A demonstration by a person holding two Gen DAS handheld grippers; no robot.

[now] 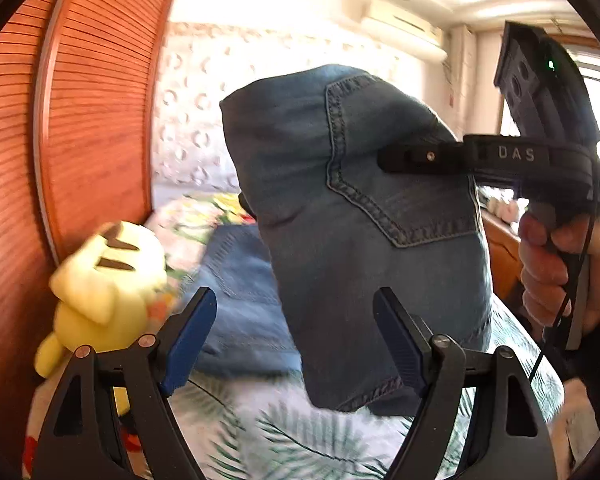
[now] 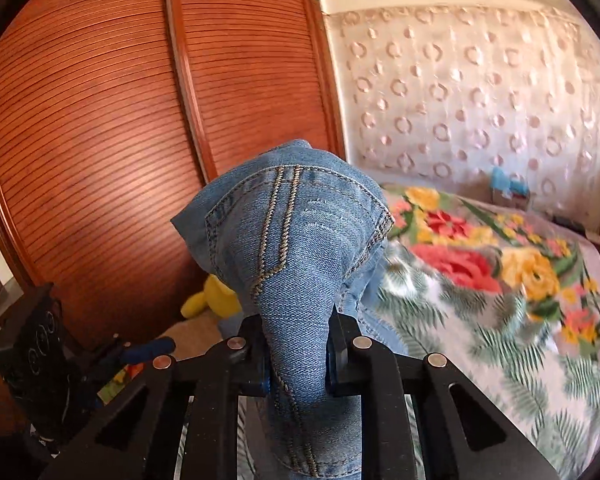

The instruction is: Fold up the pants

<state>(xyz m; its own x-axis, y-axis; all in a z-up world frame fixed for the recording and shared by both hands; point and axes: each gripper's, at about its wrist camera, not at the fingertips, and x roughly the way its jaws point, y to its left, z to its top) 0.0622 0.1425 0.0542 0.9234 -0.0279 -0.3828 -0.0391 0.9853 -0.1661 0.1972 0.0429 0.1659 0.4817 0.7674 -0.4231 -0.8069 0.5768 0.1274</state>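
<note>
The jeans are up in the air above the bed, bunched and draped over the right gripper. In the right wrist view a thick wad of denim, with a doubled seam running down it, is pinched between the two fingers, which are clamped tight on the cloth from both sides. The rest of the garment mounds up over and beyond the fingers and hangs down towards the bedspread.

From the left wrist view the same jeans hang as a dark blue mass with a stitched back pocket facing the camera, and a hem at the lowest edge. The right gripper reaches in from the right side, held by a hand on its handle, and one black finger lies across the pocket. A further stretch of denim lies flat on the bed behind the hanging part; whether it belongs to the same pair cannot be told.

The left gripper sits low in its own view with its blue-padded fingers spread wide apart and nothing gripped; the hanging cloth is just beyond them.

A yellow plush toy lies at the bed's left edge beside the slatted wooden wardrobe doors. A pale patterned headboard stands at the far end of the floral bedspread.
</note>
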